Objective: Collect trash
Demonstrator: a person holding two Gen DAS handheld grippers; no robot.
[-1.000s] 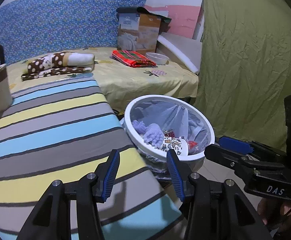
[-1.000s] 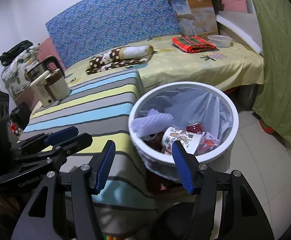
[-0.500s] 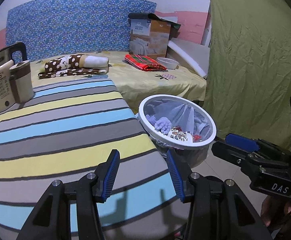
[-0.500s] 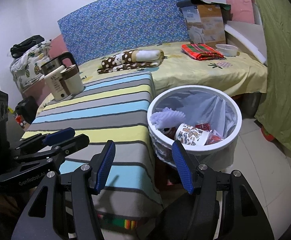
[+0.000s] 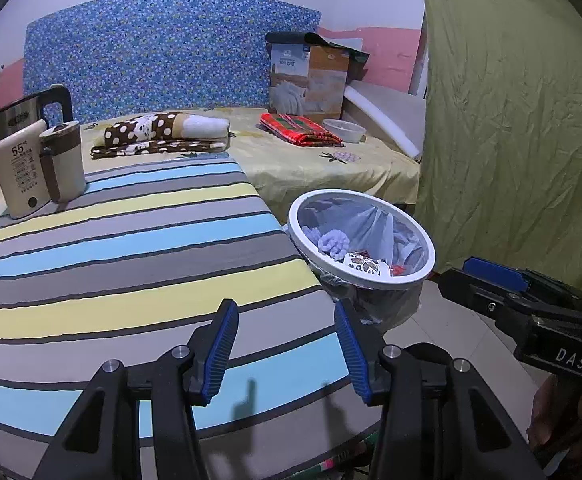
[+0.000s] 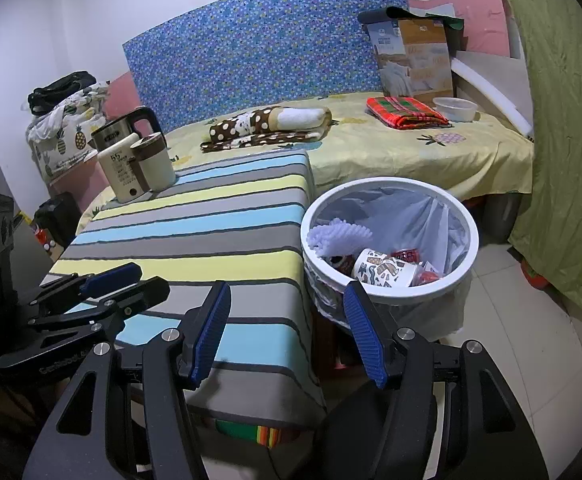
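Both grippers are empty right now. The left gripper (image 5: pixel 287 354) has its jaws spread wide over the near end of the striped table (image 5: pixel 131 264), and the right gripper (image 6: pixel 287 332) is spread the same way, hanging over the table's corner. The trash bin (image 6: pixel 389 298) sits just ahead and right of both, beside the table, with a patterned cup (image 6: pixel 385 270), a red can (image 6: pixel 407 255) and something fluffy and purple (image 6: pixel 339 236) inside. A kettle (image 5: pixel 37 168) stands far ahead on the left.
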